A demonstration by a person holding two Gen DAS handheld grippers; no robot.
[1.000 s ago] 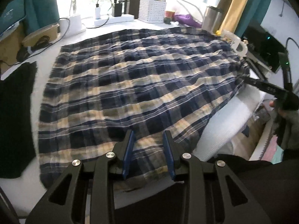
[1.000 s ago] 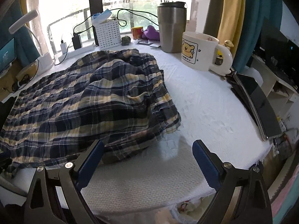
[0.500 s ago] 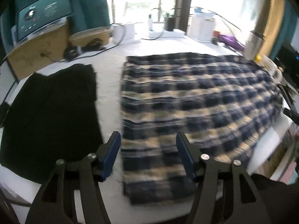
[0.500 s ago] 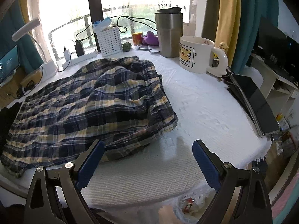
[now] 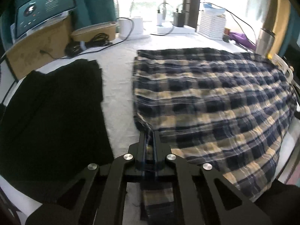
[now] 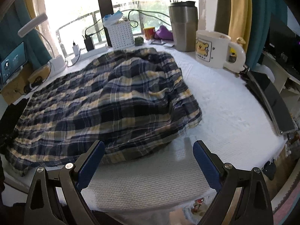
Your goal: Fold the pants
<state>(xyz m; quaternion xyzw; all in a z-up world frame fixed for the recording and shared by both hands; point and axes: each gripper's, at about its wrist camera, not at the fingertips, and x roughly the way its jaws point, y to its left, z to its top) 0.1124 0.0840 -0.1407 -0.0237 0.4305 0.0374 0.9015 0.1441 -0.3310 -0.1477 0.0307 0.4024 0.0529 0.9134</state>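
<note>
The navy and cream plaid pants (image 5: pixel 215 101) lie spread on the white table cover, and show bunched in the right wrist view (image 6: pixel 105 103). My left gripper (image 5: pixel 149 133) is shut on the pants' near left corner, with cloth pinched between the fingers and hanging below them. My right gripper (image 6: pixel 148 150) is open and empty, low at the table's front edge, just before the pants' near right hem.
A black garment (image 5: pixel 50 112) lies left of the pants. A bear mug (image 6: pixel 211 48), a steel tumbler (image 6: pixel 184 26) and a white basket (image 6: pixel 121 34) stand at the back. A dark tablet (image 6: pixel 271 101) lies at the right edge. Cables and chargers (image 5: pixel 93 41) sit near the window.
My left gripper swung left along the pants' near edge, opened wider, then closed on the near left corner. My right gripper stayed open and rose slightly.
</note>
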